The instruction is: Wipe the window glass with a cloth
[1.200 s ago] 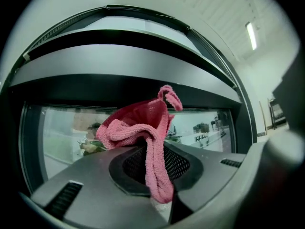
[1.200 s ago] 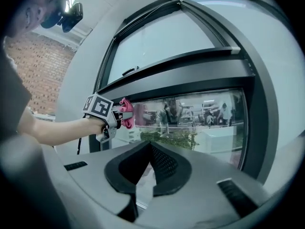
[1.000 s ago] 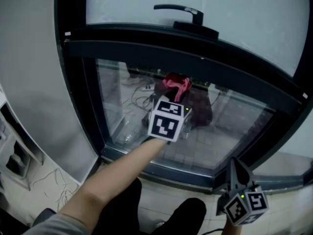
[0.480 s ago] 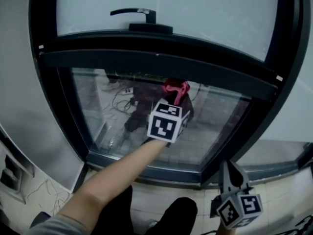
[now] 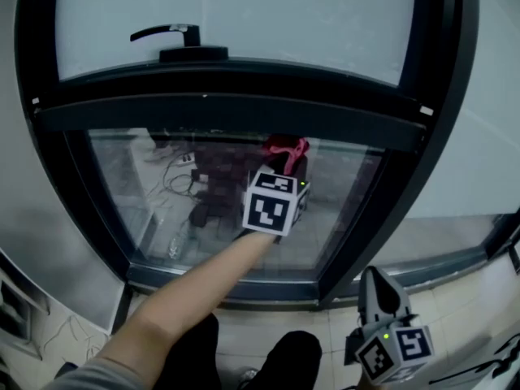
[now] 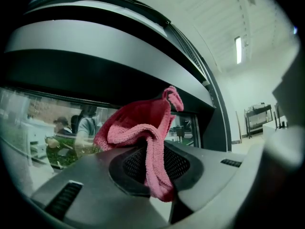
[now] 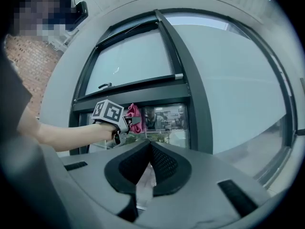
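Observation:
The pink cloth point(image 5: 286, 150) is pressed against the top of the lower window glass point(image 5: 162, 193), right of its middle, just under the black crossbar. My left gripper point(image 5: 286, 164) is shut on it, arm stretched forward. In the left gripper view the cloth point(image 6: 143, 132) bunches out of the closed jaws, with the glass point(image 6: 43, 128) right behind it. My right gripper point(image 5: 376, 287) hangs low at the right, away from the window. In the right gripper view its jaws point(image 7: 149, 145) meet at the tips with nothing held, and the cloth point(image 7: 133, 114) shows far off against the glass point(image 7: 167, 120).
A black handle point(image 5: 166, 32) sits on the frosted upper pane. A thick black frame post point(image 5: 398, 169) bounds the lower pane on the right, with a sill point(image 5: 219, 287) below. Tiled floor point(image 5: 455, 315) and the person's dark legs point(image 5: 284, 356) are beneath.
The left gripper has carried the cloth rightward along the top of the lower pane. The head view has swung, so the window sits further left. The right gripper has stayed low.

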